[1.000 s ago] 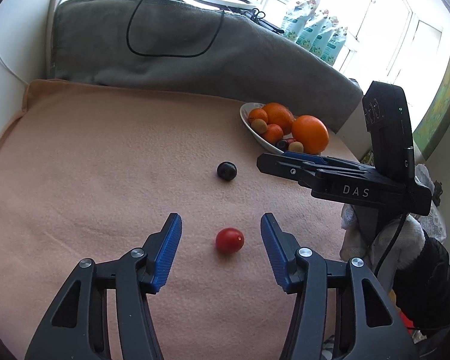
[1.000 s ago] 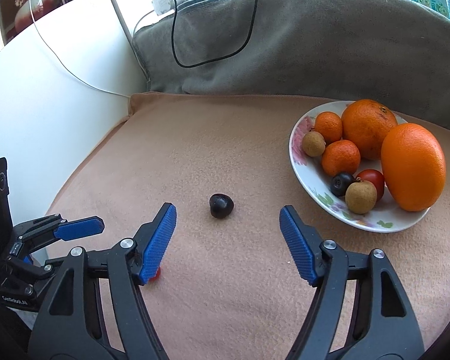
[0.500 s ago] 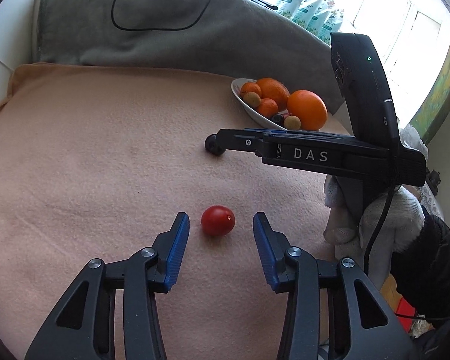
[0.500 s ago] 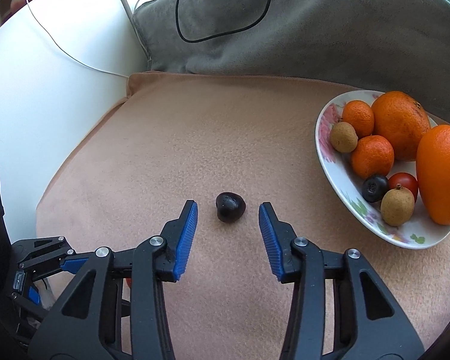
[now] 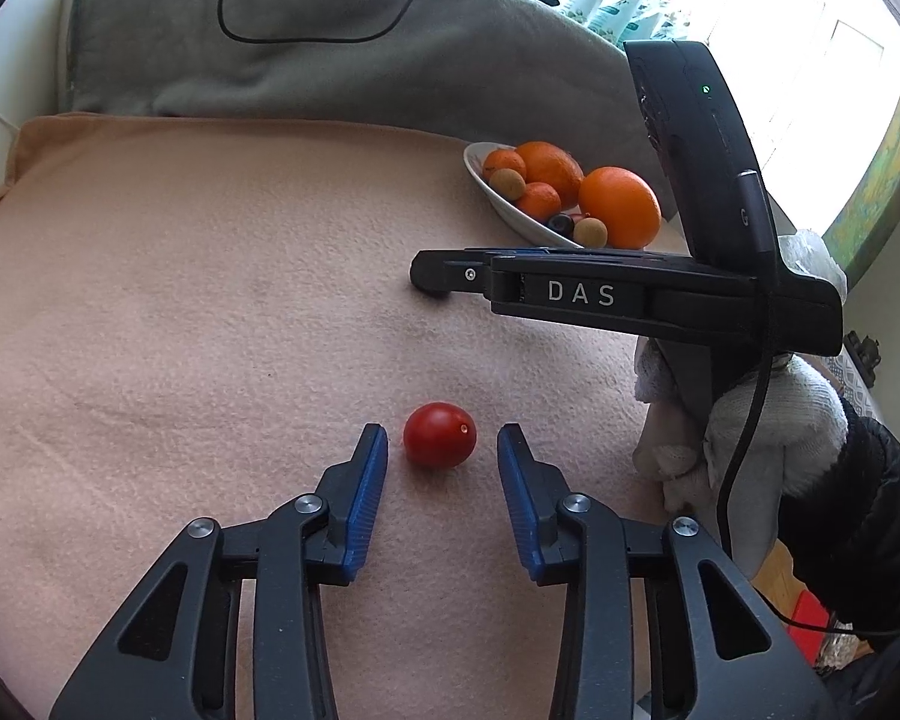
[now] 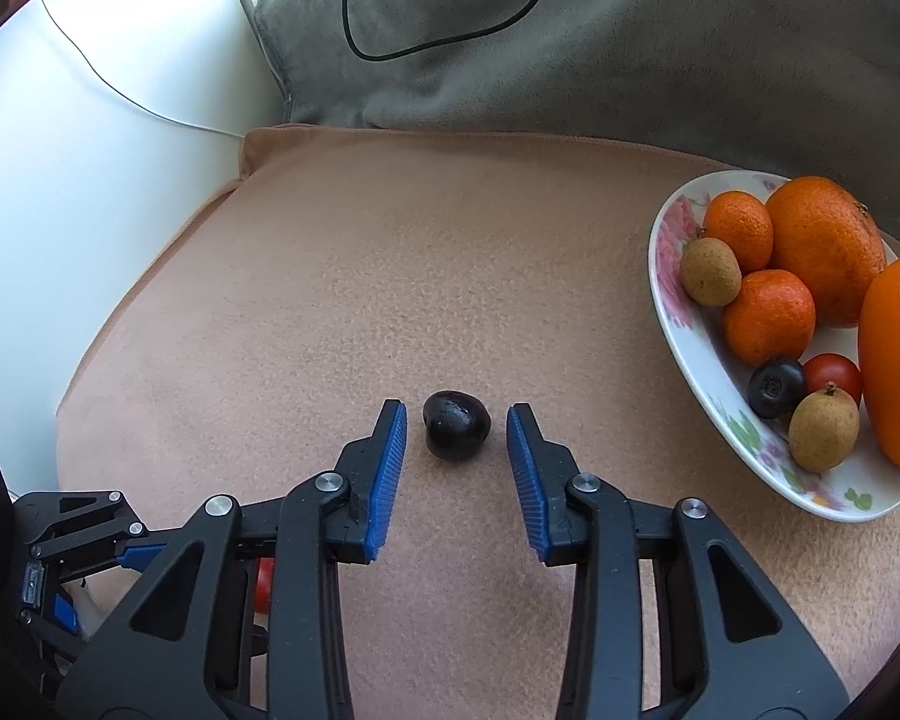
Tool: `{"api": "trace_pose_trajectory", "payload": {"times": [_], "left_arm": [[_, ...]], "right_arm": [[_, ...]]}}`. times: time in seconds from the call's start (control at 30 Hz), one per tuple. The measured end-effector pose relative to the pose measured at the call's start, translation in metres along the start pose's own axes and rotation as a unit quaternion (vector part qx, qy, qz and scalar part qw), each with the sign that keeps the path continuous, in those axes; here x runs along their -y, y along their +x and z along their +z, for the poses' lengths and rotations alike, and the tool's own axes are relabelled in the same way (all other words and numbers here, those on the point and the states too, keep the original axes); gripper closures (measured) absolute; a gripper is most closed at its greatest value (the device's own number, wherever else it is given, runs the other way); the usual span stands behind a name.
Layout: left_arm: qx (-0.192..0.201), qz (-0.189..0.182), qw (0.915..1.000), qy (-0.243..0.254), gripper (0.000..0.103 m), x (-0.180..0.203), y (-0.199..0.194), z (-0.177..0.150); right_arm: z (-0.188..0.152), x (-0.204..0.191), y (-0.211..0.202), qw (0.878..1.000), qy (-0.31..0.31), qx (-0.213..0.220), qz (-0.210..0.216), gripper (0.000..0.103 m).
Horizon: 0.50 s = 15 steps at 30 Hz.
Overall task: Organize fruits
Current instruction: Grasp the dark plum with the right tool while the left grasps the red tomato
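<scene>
A red cherry tomato (image 5: 440, 435) lies on the peach blanket (image 5: 180, 300) between the blue pads of my left gripper (image 5: 443, 441). Its jaws are closing, with a small gap on each side of the tomato. A dark cherry (image 6: 456, 433) lies between the pads of my right gripper (image 6: 457, 429), whose jaws are also closing without touching it. The flowered plate (image 6: 684, 354) at the right holds several oranges, small brown fruits, a dark berry and a tomato. In the left wrist view the right gripper (image 5: 444, 279) reaches in from the right and hides the cherry.
A grey cushion (image 6: 630, 48) with a black cable (image 6: 438, 42) lies along the back. A white wall (image 6: 90, 168) borders the blanket on the left. A gloved hand (image 5: 768, 420) holds the right gripper. The plate (image 5: 510, 210) sits near the blanket's far right edge.
Both grippers moved forward over their fruits and their jaws narrowed sharply. The right gripper came down around the cherry, hiding it in the left wrist view.
</scene>
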<state>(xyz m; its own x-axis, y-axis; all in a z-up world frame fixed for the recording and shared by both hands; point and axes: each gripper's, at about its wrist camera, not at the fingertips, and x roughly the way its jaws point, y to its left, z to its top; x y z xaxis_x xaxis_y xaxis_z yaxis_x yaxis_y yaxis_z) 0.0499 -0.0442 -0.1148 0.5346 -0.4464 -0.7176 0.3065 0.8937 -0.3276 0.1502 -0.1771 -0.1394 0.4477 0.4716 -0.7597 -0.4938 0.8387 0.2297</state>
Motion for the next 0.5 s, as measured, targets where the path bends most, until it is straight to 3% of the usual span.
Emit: {"api": "trace_pose_trajectory", "payload": {"times": [0.5], "left_arm": [[-0.003,0.005,1.0,0.0,0.078,-0.0015,0.0031,-0.0001]], "right_arm": [[0.0021,0.0023,0.0083,1.0,0.0,-0.01,-0.003,0.074]]}}
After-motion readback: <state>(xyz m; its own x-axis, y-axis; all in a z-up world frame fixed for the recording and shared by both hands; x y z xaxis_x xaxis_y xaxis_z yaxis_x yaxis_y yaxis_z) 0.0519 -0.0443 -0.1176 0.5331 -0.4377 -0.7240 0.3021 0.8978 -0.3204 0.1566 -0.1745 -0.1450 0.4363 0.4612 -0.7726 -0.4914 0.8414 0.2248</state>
